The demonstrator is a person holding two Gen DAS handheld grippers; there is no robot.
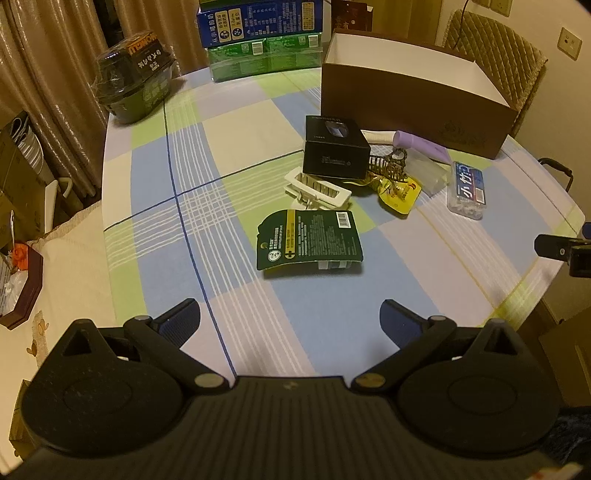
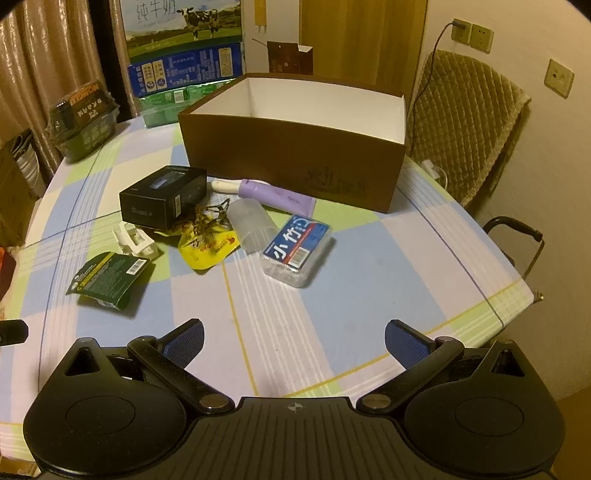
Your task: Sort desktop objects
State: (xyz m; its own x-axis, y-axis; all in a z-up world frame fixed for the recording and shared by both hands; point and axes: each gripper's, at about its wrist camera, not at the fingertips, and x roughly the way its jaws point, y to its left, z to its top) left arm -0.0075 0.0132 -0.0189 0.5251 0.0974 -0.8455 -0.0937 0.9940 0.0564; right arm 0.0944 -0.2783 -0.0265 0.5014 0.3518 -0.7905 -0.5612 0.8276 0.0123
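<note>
From the left wrist view, the left gripper point(image 1: 290, 319) hovers with jaws wide apart and empty above the checked tablecloth point(image 1: 155, 177); a green card package point(image 1: 310, 240) lies just ahead, a black box point(image 1: 334, 151) behind it. From the right wrist view, the right gripper point(image 2: 293, 343) is also spread wide, holding nothing; a clear toothpick case point(image 2: 297, 251) lies ahead, near the open brown box point(image 2: 291, 155).

Warm yellowish light fills the room before me. My desk point(image 2: 369, 280) wears a checked cloth of blue, green and cream. Behind it stands a chair with a quilted olive cover point(image 2: 465, 125); pleated tan curtains point(image 1: 55, 74) hang at left, and sockets point(image 2: 472, 33) dot the cream wall.
</note>
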